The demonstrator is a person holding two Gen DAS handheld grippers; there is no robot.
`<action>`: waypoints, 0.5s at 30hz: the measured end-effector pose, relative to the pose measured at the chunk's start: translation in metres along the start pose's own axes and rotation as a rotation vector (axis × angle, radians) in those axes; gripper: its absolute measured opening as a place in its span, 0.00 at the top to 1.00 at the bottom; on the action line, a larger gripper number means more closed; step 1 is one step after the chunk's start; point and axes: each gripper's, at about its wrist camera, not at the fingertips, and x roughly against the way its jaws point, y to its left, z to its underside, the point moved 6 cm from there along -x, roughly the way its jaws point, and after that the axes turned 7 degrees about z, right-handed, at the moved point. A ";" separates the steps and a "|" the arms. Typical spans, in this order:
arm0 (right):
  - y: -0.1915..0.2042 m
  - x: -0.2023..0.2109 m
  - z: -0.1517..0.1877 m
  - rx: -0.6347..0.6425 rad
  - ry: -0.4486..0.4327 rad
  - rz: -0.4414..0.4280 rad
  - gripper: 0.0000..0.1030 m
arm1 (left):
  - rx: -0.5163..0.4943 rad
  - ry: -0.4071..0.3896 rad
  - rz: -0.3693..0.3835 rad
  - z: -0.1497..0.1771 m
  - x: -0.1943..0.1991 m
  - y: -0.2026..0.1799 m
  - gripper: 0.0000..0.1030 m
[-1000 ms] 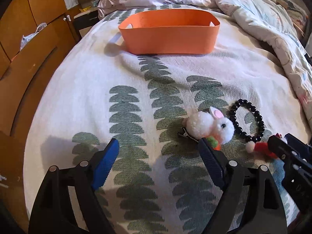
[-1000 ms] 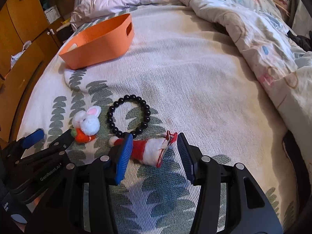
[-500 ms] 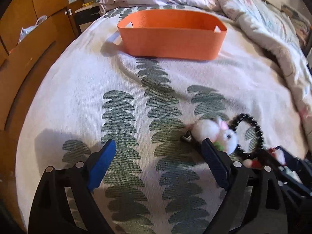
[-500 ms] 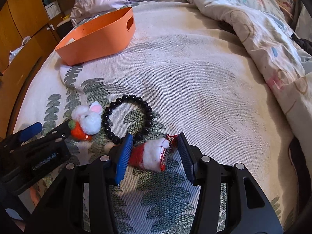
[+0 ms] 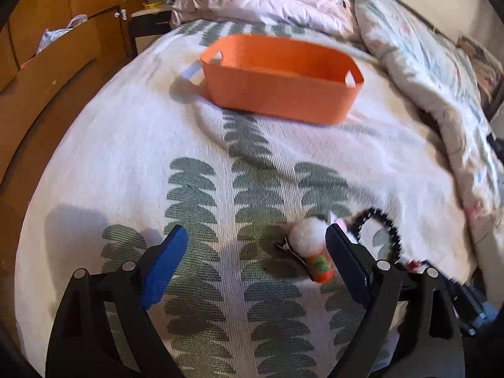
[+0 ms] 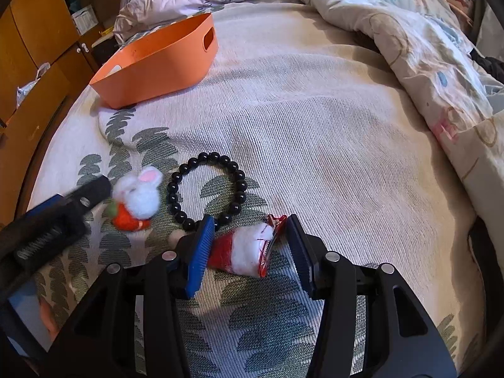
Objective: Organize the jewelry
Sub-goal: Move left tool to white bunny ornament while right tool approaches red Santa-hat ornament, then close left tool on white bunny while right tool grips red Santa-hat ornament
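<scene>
A white pom-pom rabbit hair clip with an orange carrot lies on the bedspread, just inside my left gripper's right finger; the left gripper is wide open. It also shows in the right wrist view. A black bead bracelet lies beside it. A red-and-white Santa-hat clip lies between the fingers of my right gripper, which is open around it without squeezing. An orange basket stands farther back on the bed.
A crumpled quilt lies along the right side of the bed. Pink bedding is piled behind the basket. A wooden cabinet lines the left edge. The leaf-patterned bedspread covers the bed.
My left gripper has swung right, so the rabbit clip now sits against its right finger. My right gripper has moved forward around the Santa-hat clip.
</scene>
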 end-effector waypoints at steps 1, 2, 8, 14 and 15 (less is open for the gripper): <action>0.000 0.000 0.000 -0.001 0.001 0.001 0.51 | -0.002 -0.006 0.001 -0.001 0.002 -0.001 0.15; 0.000 0.000 0.000 -0.001 0.001 0.001 0.51 | -0.012 -0.004 0.004 -0.001 0.001 -0.004 0.15; 0.000 0.000 0.001 0.002 -0.001 0.003 0.51 | -0.071 0.081 0.028 0.001 -0.022 -0.025 0.14; 0.001 -0.001 0.000 0.009 -0.003 0.005 0.51 | -0.108 0.118 0.024 0.005 -0.036 -0.041 0.14; 0.002 -0.001 0.001 0.011 -0.004 0.007 0.51 | -0.105 0.131 0.021 0.008 -0.039 -0.040 0.14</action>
